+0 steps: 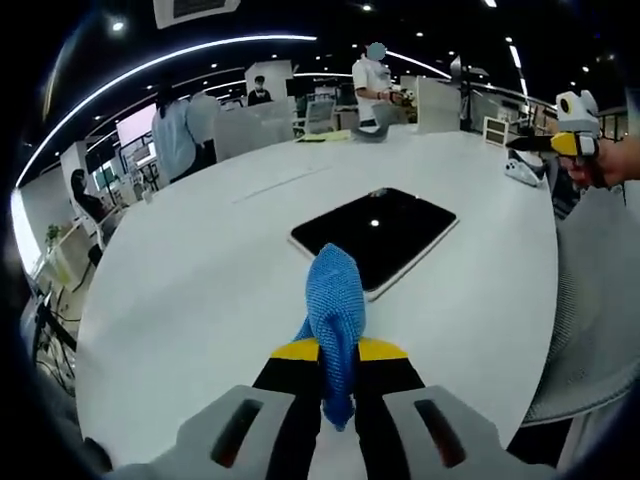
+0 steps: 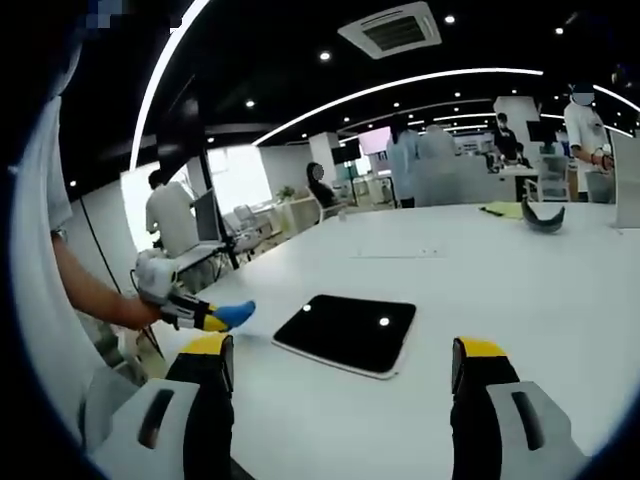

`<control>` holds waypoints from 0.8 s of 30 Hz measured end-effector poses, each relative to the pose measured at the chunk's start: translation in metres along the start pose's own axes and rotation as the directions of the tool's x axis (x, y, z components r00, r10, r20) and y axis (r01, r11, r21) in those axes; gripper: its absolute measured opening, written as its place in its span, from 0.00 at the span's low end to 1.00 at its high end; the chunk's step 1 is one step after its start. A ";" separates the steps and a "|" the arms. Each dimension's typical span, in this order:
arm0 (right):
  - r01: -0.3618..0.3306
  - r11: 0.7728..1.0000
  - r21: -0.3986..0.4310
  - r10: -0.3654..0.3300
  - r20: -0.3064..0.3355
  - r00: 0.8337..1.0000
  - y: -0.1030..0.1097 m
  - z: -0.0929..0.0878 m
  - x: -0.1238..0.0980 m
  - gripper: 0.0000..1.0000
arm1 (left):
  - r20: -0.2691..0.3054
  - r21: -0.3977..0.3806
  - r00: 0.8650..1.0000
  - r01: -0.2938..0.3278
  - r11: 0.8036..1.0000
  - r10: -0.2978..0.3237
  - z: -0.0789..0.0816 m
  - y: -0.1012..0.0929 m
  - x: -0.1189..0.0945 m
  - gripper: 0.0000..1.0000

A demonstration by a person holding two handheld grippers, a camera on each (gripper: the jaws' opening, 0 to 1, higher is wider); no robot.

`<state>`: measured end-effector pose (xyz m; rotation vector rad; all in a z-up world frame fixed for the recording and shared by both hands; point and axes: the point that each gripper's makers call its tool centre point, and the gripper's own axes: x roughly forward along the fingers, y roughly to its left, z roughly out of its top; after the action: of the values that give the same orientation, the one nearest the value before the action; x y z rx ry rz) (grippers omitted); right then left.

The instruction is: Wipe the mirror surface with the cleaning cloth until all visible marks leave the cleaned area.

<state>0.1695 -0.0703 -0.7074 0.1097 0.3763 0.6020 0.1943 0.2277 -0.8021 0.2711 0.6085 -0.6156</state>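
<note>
a: one soft, light cleaning cloth (image 1: pixel 335 300) is being pinched between the left gripper (image 1: pixel 338 375) fingers, bunched and drooping; a firm hold at its middle is judged best.

b: the mirror (image 2: pixel 348 332) is lying flat on the desk (image 2: pixel 520 290), likely fragile and slippery. the right gripper (image 2: pixel 340 375) is being held released, hovering level near it.

Open-plan office showing. Large white table (image 1: pixel 200 270) spanning mid frame; mesh office chair (image 1: pixel 590 320) sitting at right edge. Dark ceiling carrying curved light strips (image 2: pixel 400 85) and air-conditioning vent (image 2: pixel 390 28) at top. People (image 1: pixel 375 85) standing among desks and partitions (image 2: pixel 455 180) in background.
</note>
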 end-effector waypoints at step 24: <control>0.024 0.999 0.030 -0.025 0.009 1.000 -0.007 -0.001 0.001 0.89 | 0.012 0.009 1.000 0.028 1.000 -0.028 0.017 -0.006 0.016 0.08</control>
<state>0.1740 -0.0756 -0.7104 0.1366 0.3767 0.5714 0.2086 0.2086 -0.7986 0.2666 0.5987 -0.6466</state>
